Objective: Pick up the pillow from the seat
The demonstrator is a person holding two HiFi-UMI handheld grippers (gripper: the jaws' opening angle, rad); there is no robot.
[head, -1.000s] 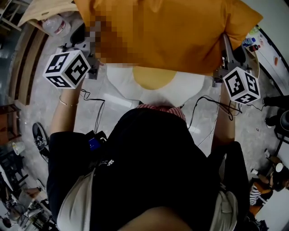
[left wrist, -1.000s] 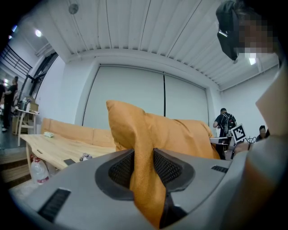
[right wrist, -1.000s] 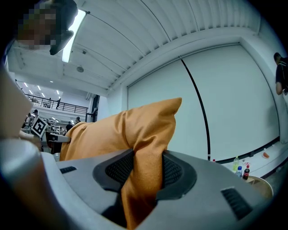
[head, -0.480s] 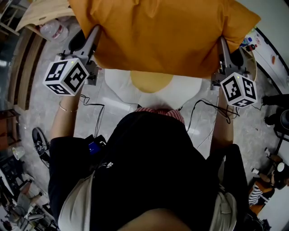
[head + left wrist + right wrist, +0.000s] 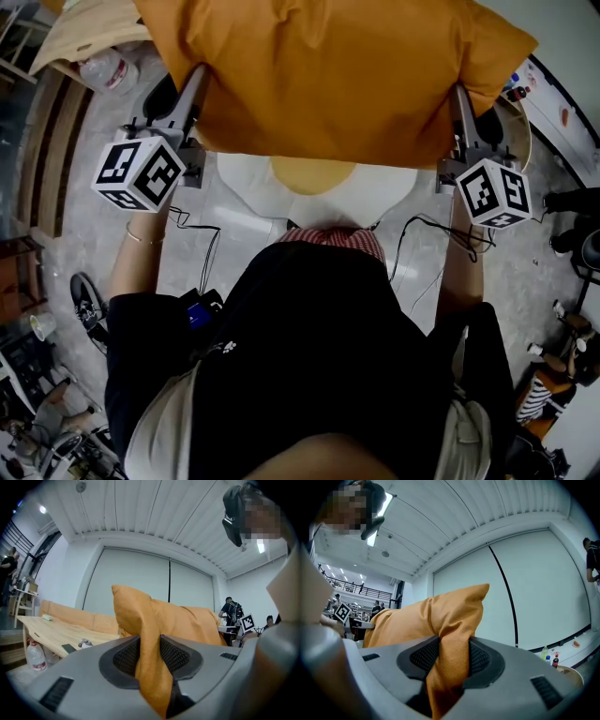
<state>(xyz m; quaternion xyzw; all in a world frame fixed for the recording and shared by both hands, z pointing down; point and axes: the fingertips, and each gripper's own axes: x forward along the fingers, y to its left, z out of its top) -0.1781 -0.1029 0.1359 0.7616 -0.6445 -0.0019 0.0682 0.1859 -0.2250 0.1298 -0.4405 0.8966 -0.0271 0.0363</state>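
The pillow [image 5: 328, 75] is big, plump and orange, with a matte cloth cover that creases easily. It spans the whole gap from one claw to the other and hangs clear above the seat [image 5: 380, 187]. I judge it light and very soft: it will sag and swing, not hold a shape, and nothing in it can break. The corners are the right places to take it, because there the cover bunches into a thin fold that the jaws can close round. The fat middle would only squash and slide out. The cloth looks dry and slightly rough, so it should not slip much.

The seat is white and smooth with a rounded edge and a yellow middle. It lies lower than both claws and between them.

A pale wooden table [image 5: 51, 632] stands to the left of the left claw [image 5: 150, 654].

The left claw is clamped on one corner of the pillow, the fold squeezed between its dark, mesh-textured pads [image 5: 125, 656]. The right claw [image 5: 451, 660] grips the opposite corner the same way, with cloth bulging above its jaws.

A clear plastic bottle [image 5: 35, 656] stands low, left of the left claw.
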